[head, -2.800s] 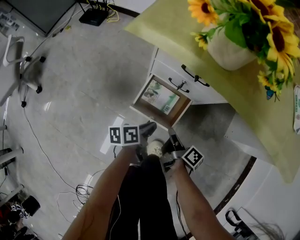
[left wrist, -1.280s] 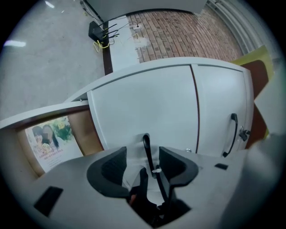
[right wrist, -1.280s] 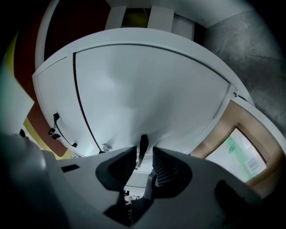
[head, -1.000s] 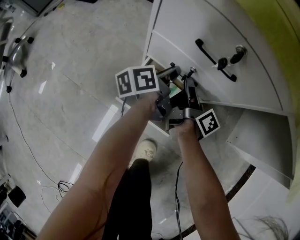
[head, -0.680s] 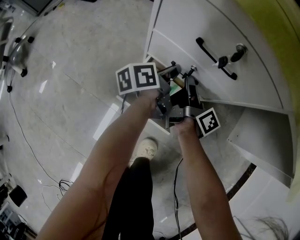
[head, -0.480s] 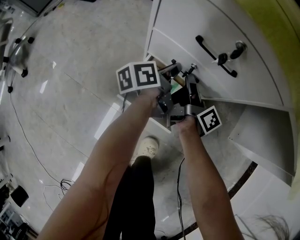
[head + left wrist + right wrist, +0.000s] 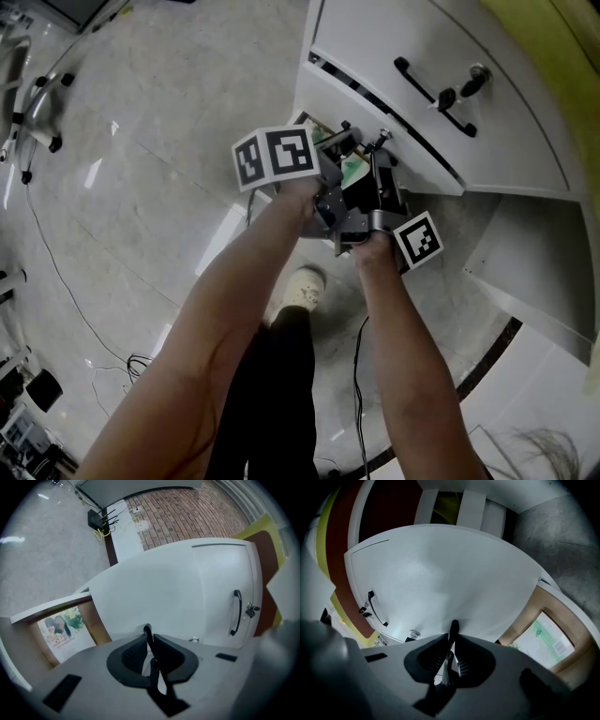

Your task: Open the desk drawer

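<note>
**Drawer** [image 7: 150, 588]: white front, under the bench [image 7: 572, 66], at 1 o'clock in your head view. It stands slightly out, with a dark gap along its top edge.
**Handle** [image 7: 147, 631]: thin black bar, caught in both your claws.
**Left claw** [image 7: 150, 643]: closed on the handle.
**Right claw** [image 7: 451, 645]: jaws have just been closing and now pinch the same handle.
**Lower drawer** [image 7: 101, 623]: open, at 8 o'clock in your left gripper view, with a printed sheet [image 7: 58, 632] inside.
**Upper handle** [image 7: 433, 86]: black, untouched.
</note>
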Tool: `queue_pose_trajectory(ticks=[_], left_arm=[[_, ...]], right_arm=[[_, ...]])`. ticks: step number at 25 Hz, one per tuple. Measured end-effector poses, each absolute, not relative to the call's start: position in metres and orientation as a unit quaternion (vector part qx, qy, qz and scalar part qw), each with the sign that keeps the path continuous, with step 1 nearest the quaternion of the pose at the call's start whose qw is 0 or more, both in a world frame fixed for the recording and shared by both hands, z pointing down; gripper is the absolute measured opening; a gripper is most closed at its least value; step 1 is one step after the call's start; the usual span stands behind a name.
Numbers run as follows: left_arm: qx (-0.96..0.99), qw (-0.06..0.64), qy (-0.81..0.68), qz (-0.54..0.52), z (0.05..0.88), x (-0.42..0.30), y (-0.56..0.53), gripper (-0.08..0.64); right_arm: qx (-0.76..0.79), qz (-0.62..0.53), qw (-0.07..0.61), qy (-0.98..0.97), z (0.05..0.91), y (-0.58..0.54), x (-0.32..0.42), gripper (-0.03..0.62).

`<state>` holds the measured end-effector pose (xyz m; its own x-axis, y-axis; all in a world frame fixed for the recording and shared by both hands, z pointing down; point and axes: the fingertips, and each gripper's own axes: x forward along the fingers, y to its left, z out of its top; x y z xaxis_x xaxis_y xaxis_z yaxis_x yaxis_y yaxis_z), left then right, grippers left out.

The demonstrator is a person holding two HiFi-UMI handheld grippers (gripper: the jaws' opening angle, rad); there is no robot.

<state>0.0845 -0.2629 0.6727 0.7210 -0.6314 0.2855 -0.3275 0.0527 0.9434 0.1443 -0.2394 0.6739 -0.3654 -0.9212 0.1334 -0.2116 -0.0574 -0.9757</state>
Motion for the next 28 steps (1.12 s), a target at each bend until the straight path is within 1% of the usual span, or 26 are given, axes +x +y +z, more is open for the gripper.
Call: queue_pose_trajectory(ticks=[18, 28], left_arm=[[0.642, 0.667, -0.370, -0.079, 0.675, 0.060, -0.204, 0.046], [0.627, 0.682, -0.372, -0.057, 0.673, 0.042, -0.160, 0.044]], right_arm=[[-0.475, -0.587, 0.302, 0.582, 0.673, -0.182, 0.119, 0.049], [-0.483, -0.604, 0.273, 0.572, 0.672, -0.138, 0.100, 0.052]])
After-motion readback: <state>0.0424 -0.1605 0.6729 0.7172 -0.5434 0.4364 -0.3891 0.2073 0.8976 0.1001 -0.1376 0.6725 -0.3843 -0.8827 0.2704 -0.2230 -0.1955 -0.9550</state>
